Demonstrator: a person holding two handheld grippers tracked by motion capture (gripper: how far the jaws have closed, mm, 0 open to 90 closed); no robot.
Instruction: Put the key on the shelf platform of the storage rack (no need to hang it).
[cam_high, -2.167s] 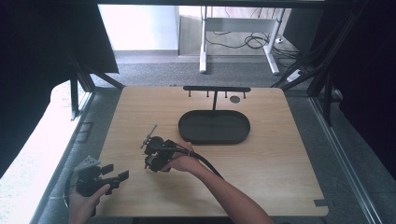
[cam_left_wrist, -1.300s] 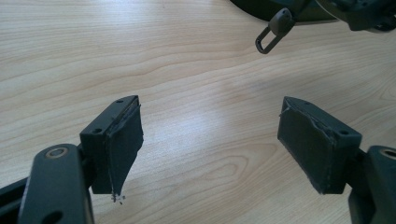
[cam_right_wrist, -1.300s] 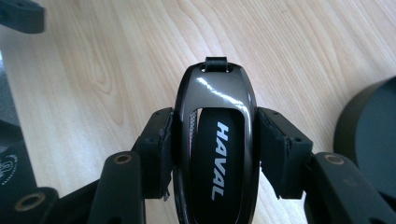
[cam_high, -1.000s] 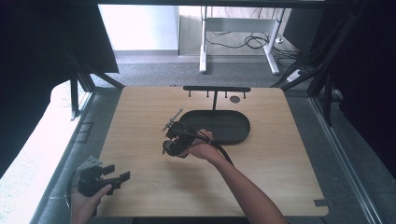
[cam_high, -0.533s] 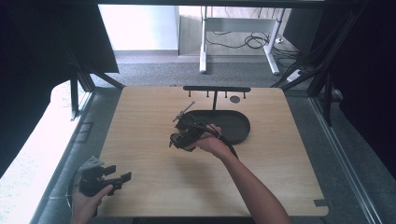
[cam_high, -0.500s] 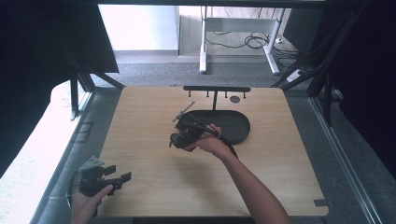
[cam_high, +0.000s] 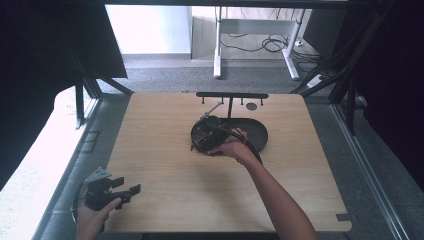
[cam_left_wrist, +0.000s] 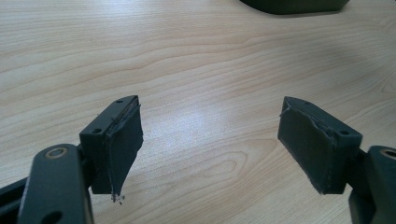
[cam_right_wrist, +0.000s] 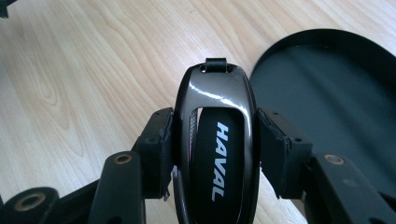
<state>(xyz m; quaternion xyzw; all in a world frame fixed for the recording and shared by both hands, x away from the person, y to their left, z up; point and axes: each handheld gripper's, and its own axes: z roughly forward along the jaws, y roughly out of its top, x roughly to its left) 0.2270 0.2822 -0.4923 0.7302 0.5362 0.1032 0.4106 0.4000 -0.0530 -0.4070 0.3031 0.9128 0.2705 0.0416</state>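
Note:
A glossy black car key fob (cam_right_wrist: 215, 140) marked HAVAL is clamped between the two jaws of my right gripper (cam_right_wrist: 215, 147), held above the wooden table beside the left end of a black oval tray (cam_right_wrist: 327, 98). In the high view the right gripper (cam_high: 206, 134) hovers at the tray's (cam_high: 255, 134) left rim, held by a hand. My left gripper (cam_high: 125, 190) rests at the table's front left corner. Its pads (cam_left_wrist: 119, 144) stand wide apart over bare wood, nothing between them.
A black T-shaped rack with small hooks (cam_high: 232, 96) stands behind the tray at the table's far edge. A small dark disc (cam_high: 251, 106) lies near it. The wooden table (cam_high: 165, 165) has dark frame posts around it.
My right gripper has carried the key fob from the table's left-middle up and to the right, to the tray's left rim. The left gripper has stayed put.

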